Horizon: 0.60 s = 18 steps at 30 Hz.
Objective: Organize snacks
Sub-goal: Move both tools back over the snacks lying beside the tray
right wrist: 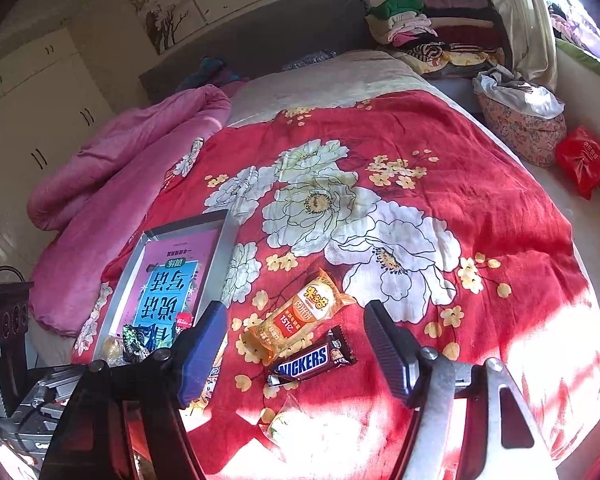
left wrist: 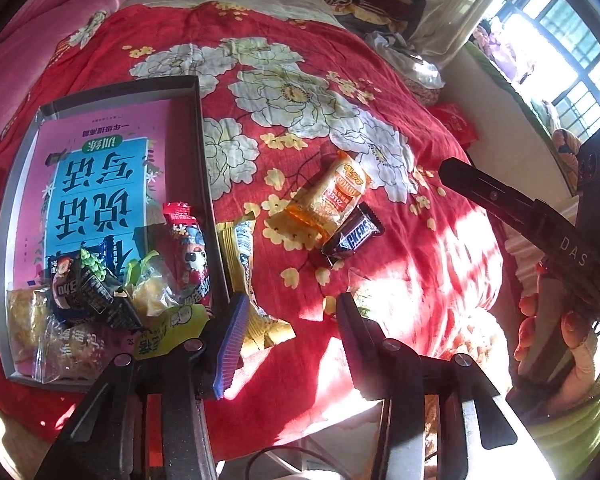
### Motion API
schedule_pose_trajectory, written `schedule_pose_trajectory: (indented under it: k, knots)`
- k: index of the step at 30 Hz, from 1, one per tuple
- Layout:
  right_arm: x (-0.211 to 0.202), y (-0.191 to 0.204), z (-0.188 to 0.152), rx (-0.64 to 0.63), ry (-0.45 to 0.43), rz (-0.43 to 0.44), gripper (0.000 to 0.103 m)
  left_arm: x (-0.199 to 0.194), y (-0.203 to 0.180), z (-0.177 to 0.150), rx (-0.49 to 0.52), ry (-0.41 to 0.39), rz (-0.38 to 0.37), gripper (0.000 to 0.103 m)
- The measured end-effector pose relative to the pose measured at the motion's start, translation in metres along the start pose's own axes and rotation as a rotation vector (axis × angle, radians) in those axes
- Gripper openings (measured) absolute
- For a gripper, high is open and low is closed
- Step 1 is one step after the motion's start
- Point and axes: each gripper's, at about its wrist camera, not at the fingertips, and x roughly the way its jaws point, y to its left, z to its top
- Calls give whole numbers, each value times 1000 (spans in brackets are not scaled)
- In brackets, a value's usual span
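Bed edge: the red floral bedspread falls away at the near side, under both tools; the sunlit patch on it is washed out.
Open room: bare bedspread lies right of the snacks and beyond them, up to the pink quilt and the folded clothes at the head.
Box: a shallow grey box sits on the left of the bed, its right wall upright; a pile of small snack packets fills its near end.
Left hand-held gripper: jaws wide, holding nothing, the left pad just beside the box's near right corner.
Yellow packet: lies along the outside of the box wall, just ahead of the left pad.
Right hand-held gripper: jaws wide, empty.
Snickers bar: flat on the bedspread, seen between the right tool's fingers.
Orange packet: touching the bar on its far side, angled, ahead of the fingers.
Clear wrapped sweet: near the bed edge, in glare, detail unclear.
Writing: "SNICKERS" partly readable on the bar; "151" on the orange packet; large Chinese characters on the box's pink-and-blue liner, upside down.
Red bag: off the bedspread, far right.
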Motion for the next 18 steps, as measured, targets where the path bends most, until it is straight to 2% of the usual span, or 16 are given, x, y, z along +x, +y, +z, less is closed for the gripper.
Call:
schedule_pose_trajectory:
  k: [5, 9, 13, 18]
  knots:
    - [1, -5, -3, 17, 5, 5, 70, 22, 4, 7, -2, 51, 7, 39]
    - [1, -9, -4, 29, 6, 7, 70, 31, 2, 12, 17, 64, 41, 38]
    - [3, -11, -5, 39, 9, 11, 70, 43, -2, 20, 53, 103, 109, 39]
    - [6, -15, -6, 47, 17, 16, 70, 62, -11, 31, 110, 148, 238, 39]
